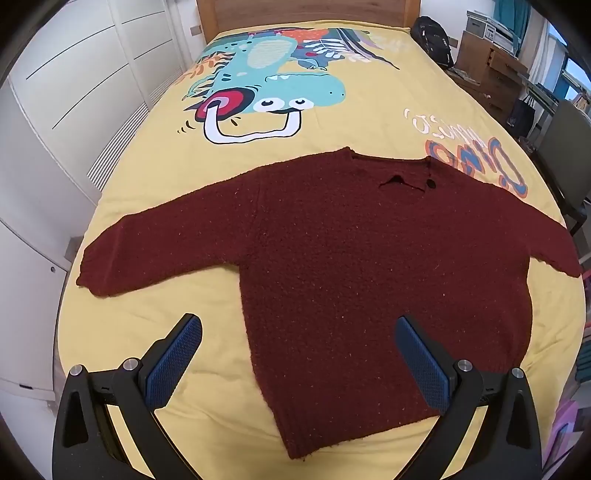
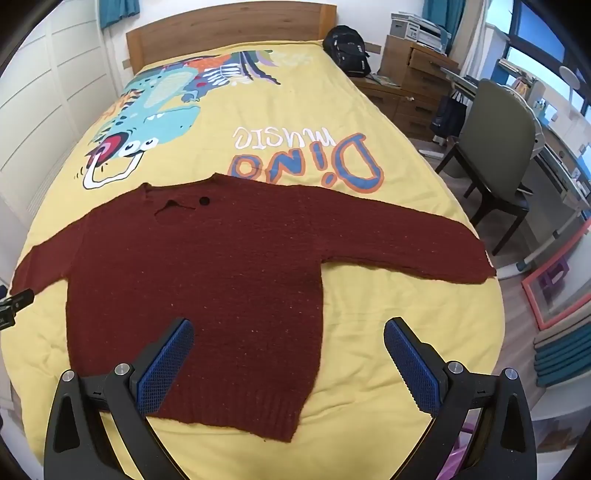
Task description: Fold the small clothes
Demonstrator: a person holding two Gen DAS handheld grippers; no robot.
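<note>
A dark red knitted sweater [image 1: 351, 266] lies flat and spread on the yellow bed cover [image 1: 369, 122], both sleeves stretched out sideways, collar toward the headboard. It also shows in the right wrist view [image 2: 207, 280]. My left gripper [image 1: 299, 332] is open and empty, hovering above the sweater's lower left hem corner. My right gripper [image 2: 288, 332] is open and empty, hovering above the lower right hem corner. A bit of the left gripper [image 2: 13, 304] shows at the left edge of the right wrist view.
The bed cover [image 2: 369, 350] carries a dinosaur print [image 1: 258, 85] and lettering [image 2: 306, 158]. A wooden headboard [image 2: 229, 33] is at the far end. White wardrobes [image 1: 74, 92] stand left. A chair [image 2: 495, 155], desk, drawers and a black backpack [image 2: 349, 50] stand right.
</note>
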